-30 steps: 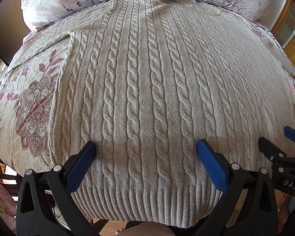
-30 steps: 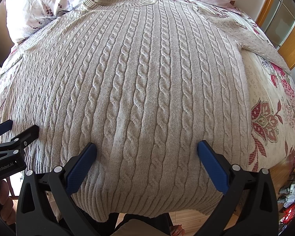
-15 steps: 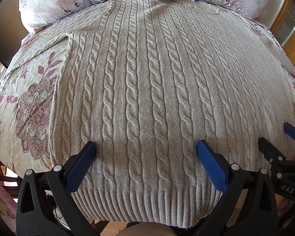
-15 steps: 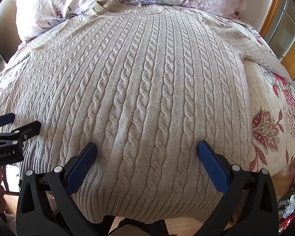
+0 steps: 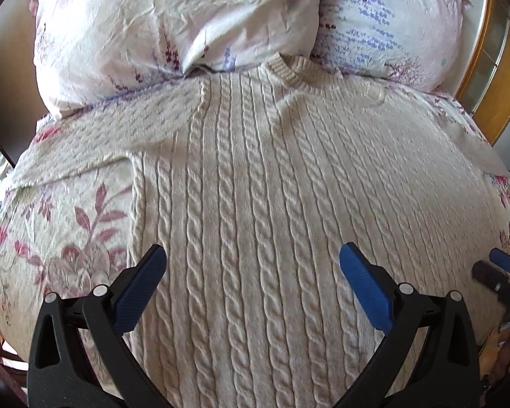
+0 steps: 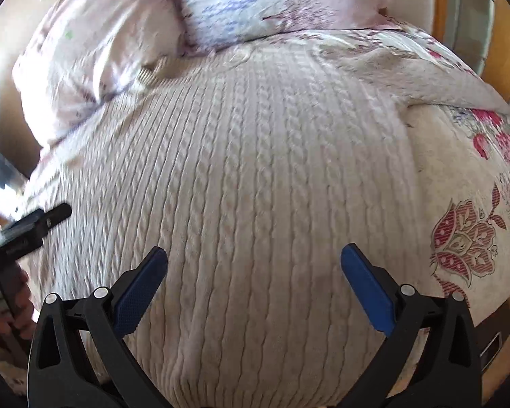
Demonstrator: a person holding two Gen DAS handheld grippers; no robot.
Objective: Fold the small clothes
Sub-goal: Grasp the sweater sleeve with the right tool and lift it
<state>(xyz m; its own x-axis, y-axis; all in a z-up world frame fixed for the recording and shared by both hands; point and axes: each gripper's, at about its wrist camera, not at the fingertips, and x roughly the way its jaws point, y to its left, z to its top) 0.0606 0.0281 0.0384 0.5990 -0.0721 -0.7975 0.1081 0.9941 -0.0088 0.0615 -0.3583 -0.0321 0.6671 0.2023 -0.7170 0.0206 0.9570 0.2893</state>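
A cream cable-knit sweater lies flat on a floral bedspread, collar toward the pillows, sleeves spread to each side. It also fills the right wrist view. My left gripper is open and empty above the sweater's lower left body. My right gripper is open and empty above the lower right body. The right gripper's tip shows at the edge of the left wrist view; the left gripper's tip shows in the right wrist view. The hem is hidden below both views.
Two floral pillows lie at the head of the bed, touching the collar. The floral bedspread shows on the left and on the right. A wooden frame stands at the far right.
Both grippers have moved forward over the sweater toward the pillows and tilted up; the hem has left view and the pillows now fill the top. Jaws stayed open.
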